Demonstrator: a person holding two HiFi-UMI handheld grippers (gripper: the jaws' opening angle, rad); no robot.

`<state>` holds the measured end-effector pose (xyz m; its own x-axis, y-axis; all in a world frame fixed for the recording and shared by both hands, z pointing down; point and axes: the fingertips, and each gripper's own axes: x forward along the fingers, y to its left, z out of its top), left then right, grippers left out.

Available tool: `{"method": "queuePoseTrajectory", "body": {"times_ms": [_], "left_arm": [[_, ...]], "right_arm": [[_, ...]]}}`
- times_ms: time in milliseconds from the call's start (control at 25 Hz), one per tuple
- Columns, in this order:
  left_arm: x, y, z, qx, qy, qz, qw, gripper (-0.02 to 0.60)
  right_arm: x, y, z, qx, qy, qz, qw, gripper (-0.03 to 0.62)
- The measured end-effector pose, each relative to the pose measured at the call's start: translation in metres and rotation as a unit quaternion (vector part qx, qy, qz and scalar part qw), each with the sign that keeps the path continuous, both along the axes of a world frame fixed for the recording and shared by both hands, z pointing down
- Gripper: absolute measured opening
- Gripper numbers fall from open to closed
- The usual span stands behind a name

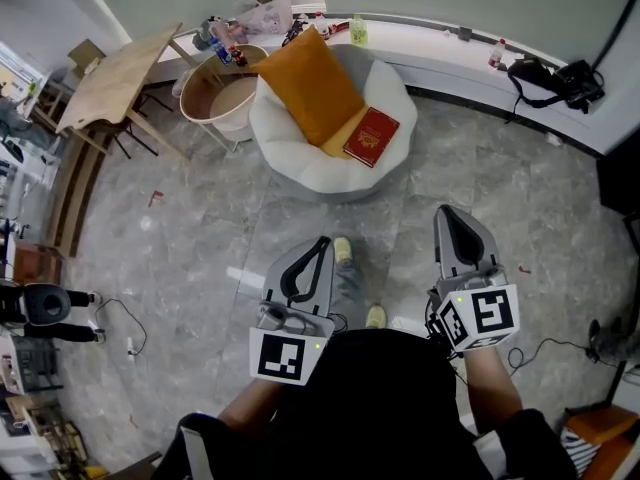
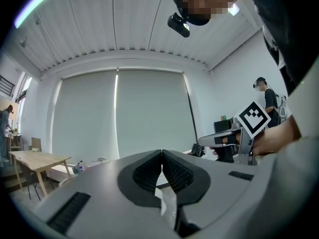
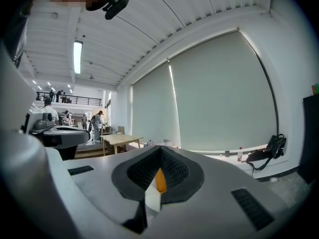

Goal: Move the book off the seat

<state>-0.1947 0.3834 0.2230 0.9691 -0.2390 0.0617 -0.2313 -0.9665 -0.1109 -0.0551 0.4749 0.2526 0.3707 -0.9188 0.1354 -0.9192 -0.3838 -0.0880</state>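
A grey marbled floor [image 1: 200, 228] fills the room. The left tongs [image 1: 320, 242] and right tongs [image 1: 450, 212] are both pressed together and empty, well apart from the white seat [image 1: 300, 173]. There the red book [image 1: 371, 136] lies beside an orange cushion [image 1: 308, 83].

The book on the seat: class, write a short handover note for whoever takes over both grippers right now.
Left gripper: shut, empty, held short of the seat.
Right gripper: shut, empty, also short of the seat.
Book: lies flat on the white seat by the orange cushion, untouched.
Done: nothing yet.
To do: reach in, open a gripper, grip the book, lift it off the seat.
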Motion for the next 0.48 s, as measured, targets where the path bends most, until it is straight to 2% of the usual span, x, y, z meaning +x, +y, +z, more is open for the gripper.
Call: {"method": "queuePoseTrajectory", "body": {"times_ms": [480], "left_arm": [[0.042,-0.052,0.007,-0.012,-0.007,0.002,0.9999,0.014]], "right_arm": [[0.037,-0.05,0.007,-0.012,-0.004,0.0,1.0,0.011]]}}
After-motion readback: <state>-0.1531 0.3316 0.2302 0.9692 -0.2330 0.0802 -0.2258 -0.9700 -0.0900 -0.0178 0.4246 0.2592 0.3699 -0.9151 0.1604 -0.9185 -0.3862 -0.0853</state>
